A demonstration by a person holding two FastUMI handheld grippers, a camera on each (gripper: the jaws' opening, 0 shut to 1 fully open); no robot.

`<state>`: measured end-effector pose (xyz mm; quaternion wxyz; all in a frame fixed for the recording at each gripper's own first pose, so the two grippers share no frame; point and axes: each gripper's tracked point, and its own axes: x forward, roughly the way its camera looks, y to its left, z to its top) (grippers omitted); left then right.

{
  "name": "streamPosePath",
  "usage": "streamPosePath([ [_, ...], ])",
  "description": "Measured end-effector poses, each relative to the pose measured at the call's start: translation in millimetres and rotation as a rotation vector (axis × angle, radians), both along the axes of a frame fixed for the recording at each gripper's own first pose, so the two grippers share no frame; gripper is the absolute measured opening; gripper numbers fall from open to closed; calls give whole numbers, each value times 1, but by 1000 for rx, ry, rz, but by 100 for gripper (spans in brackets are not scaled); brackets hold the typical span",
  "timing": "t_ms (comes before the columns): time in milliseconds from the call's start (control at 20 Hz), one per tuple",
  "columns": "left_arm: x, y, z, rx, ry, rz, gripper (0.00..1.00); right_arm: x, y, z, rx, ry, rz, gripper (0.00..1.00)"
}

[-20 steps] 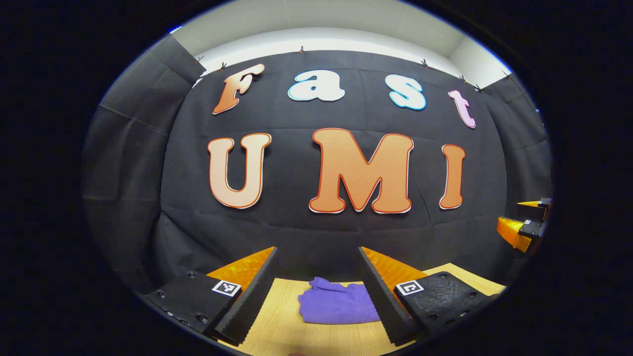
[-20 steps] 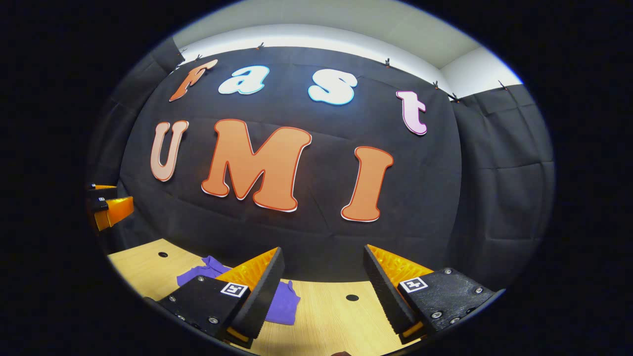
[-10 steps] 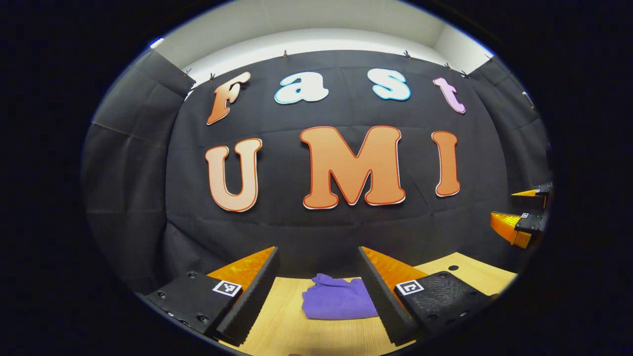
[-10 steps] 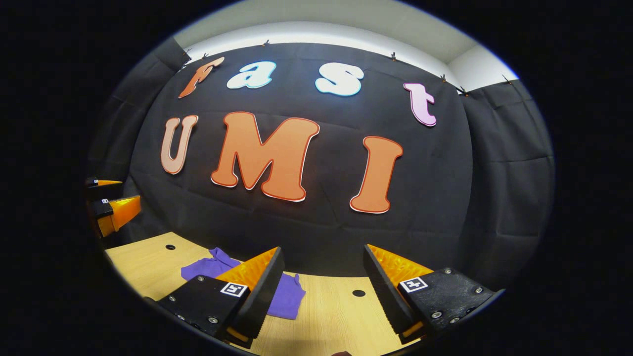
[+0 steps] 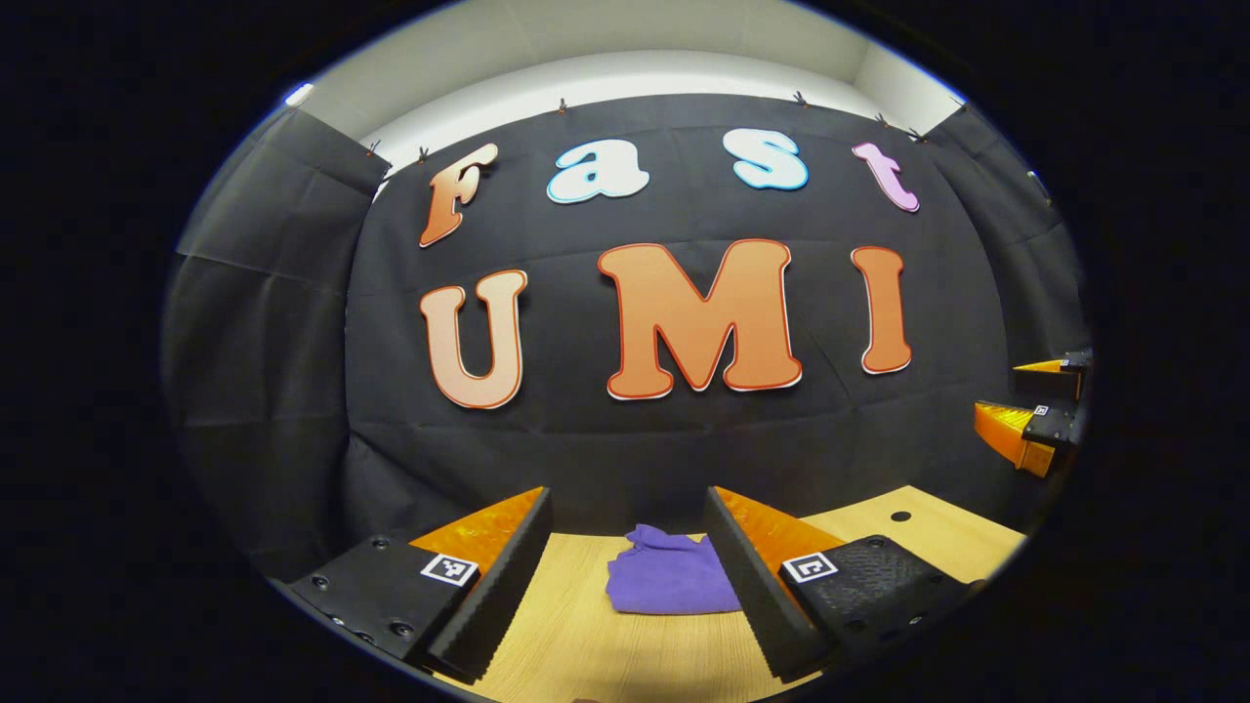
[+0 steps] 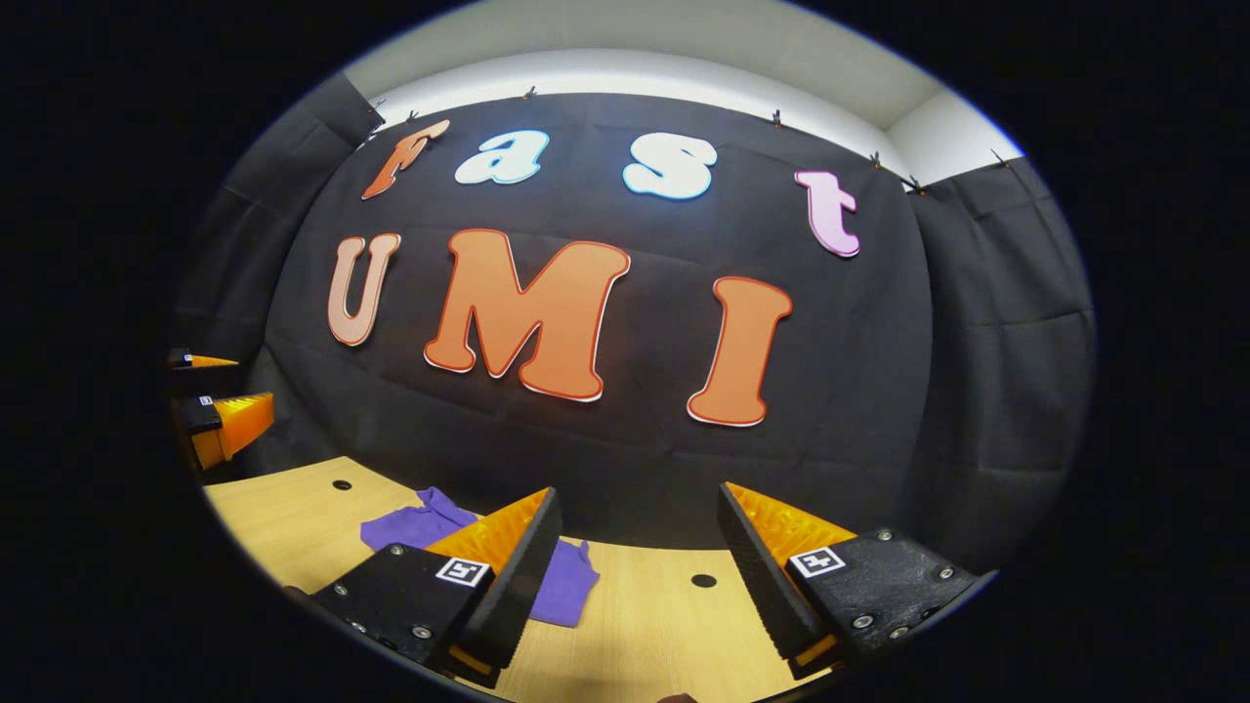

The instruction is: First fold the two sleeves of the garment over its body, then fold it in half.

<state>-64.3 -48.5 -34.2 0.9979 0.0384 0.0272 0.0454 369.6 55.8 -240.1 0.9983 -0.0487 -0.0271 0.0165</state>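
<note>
L gripper panned slightly; both grippers agape, R gripper too; garment bunched, axis unclear.

A black cloth hangs as the booth's back wall, creased and pinned along its top edge by small clips. More black cloth covers the side walls. Above the cloth runs a pale, brightly lit wall. Below the cloth stands a light wood table with round holes in its top.

garment: soft matt cloth | table: smooth wood grain
</note>
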Motion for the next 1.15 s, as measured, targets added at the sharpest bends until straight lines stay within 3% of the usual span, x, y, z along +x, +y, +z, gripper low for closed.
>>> streamPosePath([
  [300, -47, 18, 11, 22, -27, -40, 100, -17, -2, 8, -20, -19, -37, 95],
  [350, -56, 21, 8, 17, -24, -36, 97, -19, -1, 6, -29, -3, -37, 96],
  [400, -67, 25, 6, 8, -18, -36, 97, -26, 1, 3, -34, 13, -33, 100],
  [600, -101, 44, -2, -24, -2, -16, 100, -40, 3, 4, -53, 4, -29, 95],
  [650, -108, 47, -8, -33, 7, -13, 96, -43, 4, 2, -59, 11, -26, 95],
  [700, -114, 48, -9, -39, 14, -11, 100, -49, 4, 2, -62, 16, -26, 95],
  [800, -124, 51, -11, -39, 27, -7, 97, -53, 6, 2, -66, 17, -21, 95],
  [850, -129, 51, -12, -38, 24, -7, 97, -54, 7, 2, -69, 18, -19, 100],
  [900, -134, 51, -11, -36, 18, -7, 97, -55, 6, 2, -73, 15, -18, 95],
  [1000, -138, 50, -11, -39, 16, -7, 97, -57, 7, 3, -71, 18, -15, 100],
  [1050, -138, 48, -10, -45, 13, -10, 97, -57, 7, 4, -68, 17, -15, 95],
  [1150, -137, 44, -9, -45, 9, -20, 97, -57, 4, 5, -69, 10, -28, 95],
])
